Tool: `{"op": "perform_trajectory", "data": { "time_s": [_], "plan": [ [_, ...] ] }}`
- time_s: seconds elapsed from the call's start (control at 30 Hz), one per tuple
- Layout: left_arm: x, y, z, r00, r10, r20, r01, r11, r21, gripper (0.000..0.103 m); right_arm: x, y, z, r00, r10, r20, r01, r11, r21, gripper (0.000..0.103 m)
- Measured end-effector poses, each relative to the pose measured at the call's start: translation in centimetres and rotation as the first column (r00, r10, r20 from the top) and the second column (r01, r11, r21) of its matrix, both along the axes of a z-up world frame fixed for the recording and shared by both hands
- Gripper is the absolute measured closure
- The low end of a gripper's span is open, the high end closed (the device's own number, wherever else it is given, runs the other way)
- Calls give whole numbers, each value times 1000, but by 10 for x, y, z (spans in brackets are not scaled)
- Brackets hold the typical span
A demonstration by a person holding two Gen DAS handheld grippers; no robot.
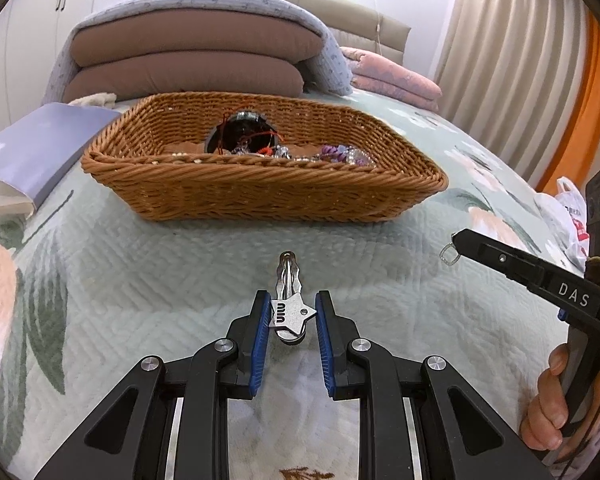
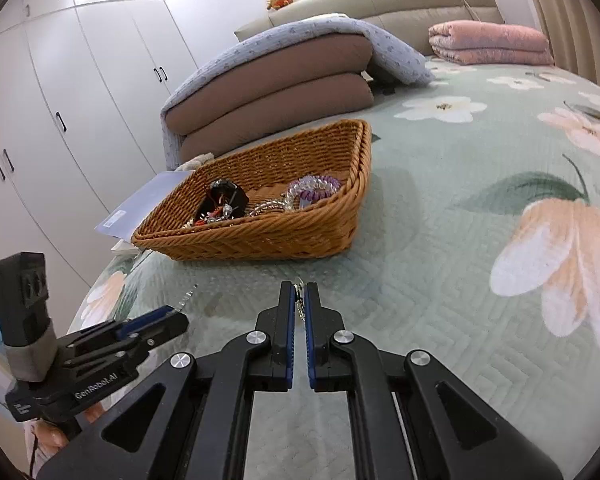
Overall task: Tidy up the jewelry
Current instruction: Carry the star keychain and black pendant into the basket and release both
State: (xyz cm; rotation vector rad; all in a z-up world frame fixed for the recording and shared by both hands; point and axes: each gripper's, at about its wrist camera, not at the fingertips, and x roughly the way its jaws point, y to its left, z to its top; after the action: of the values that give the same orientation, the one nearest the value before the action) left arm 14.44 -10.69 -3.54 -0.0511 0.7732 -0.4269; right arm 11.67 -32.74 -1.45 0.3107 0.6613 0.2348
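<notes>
Jewelry is in both my tongs now. My left tongs (image 1: 292,316) grasp a silver clip (image 1: 289,300) with a star plate, its long end pointing forward over the bed (image 1: 140,272). My right tongs (image 2: 299,300) are clenched on a small thin ring (image 1: 449,255), which hangs at their tip. Ahead of both tongs stands the basket (image 1: 260,196), apart from them, already with bracelets (image 2: 314,187) inside. I think I hold each piece above the bed so that I can carry it forward into the basket.

Both tongs (image 1: 291,322) (image 2: 300,304) clamped, angled downward
</notes>
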Motion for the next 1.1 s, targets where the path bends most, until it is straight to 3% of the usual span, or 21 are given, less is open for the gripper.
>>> {"op": "perform_trajectory", "data": {
  "time_s": [0.27, 0.43, 0.57, 0.7, 0.77, 0.87, 1.1],
  "plan": [
    [-18, 13, 29, 992, 52, 118, -48, 998, -32, 80, -12, 9, 15, 997, -1, 80, 4, 999, -38, 97],
    [-27, 33, 65, 979, 73, 188, -54, 993, -108, 80, -15, 16, 43, 991, 13, 134, -6, 999, -51, 97],
    [-11, 42, 106, 972, 87, 218, -59, 990, -132, 80, 13, 32, 90, 982, 46, 184, -32, 996, -80, 97],
    [24, 45, 134, 973, 88, 216, -56, 987, -152, 80, 43, 43, 102, 978, 42, 206, -21, 995, -101, 97],
    [50, 45, 135, 979, 63, 196, -26, 983, -182, 80, 69, 47, 99, 981, 37, 190, -18, 995, -98, 97],
    [88, 39, 121, 982, 73, 177, -44, 985, -165, 80, 105, 51, 87, 987, 24, 157, -9, 996, -93, 97],
    [141, 43, 55, 995, 94, 43, -87, 987, -138, 80, 159, 56, 36, 999, 37, -7, -38, 994, -101, 97]
  ]
}}
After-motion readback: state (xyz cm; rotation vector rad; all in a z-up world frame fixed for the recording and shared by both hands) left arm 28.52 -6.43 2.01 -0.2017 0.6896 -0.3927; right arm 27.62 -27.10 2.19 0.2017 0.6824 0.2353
